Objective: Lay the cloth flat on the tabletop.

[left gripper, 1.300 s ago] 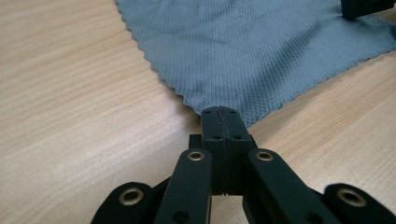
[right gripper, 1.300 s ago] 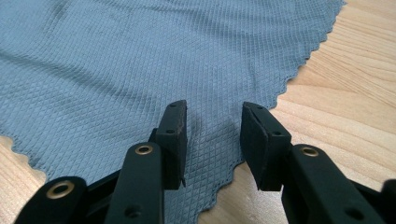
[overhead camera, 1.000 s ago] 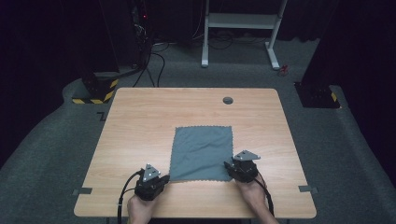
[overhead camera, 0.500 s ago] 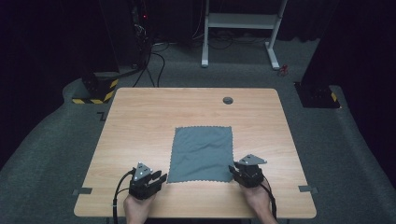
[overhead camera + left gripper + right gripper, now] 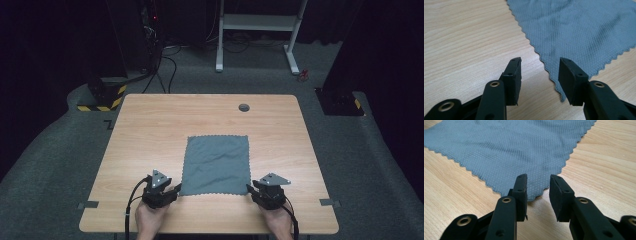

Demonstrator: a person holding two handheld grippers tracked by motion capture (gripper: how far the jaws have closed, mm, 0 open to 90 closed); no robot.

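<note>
Now the cloth [image 5: 217,164] lies flat on the worktop [image 5: 150,130], long axis running away from the person, each near corner just ahead of spread, empty tongs, left [image 5: 161,189] having just opened wider, right [image 5: 266,192] equally close.

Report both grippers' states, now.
Left gripper: open, jaws just opening, nothing gripped; the grey cloth corner lies beside it.
Right gripper: open, cloth corner between the jaws, not pinched.
</note>
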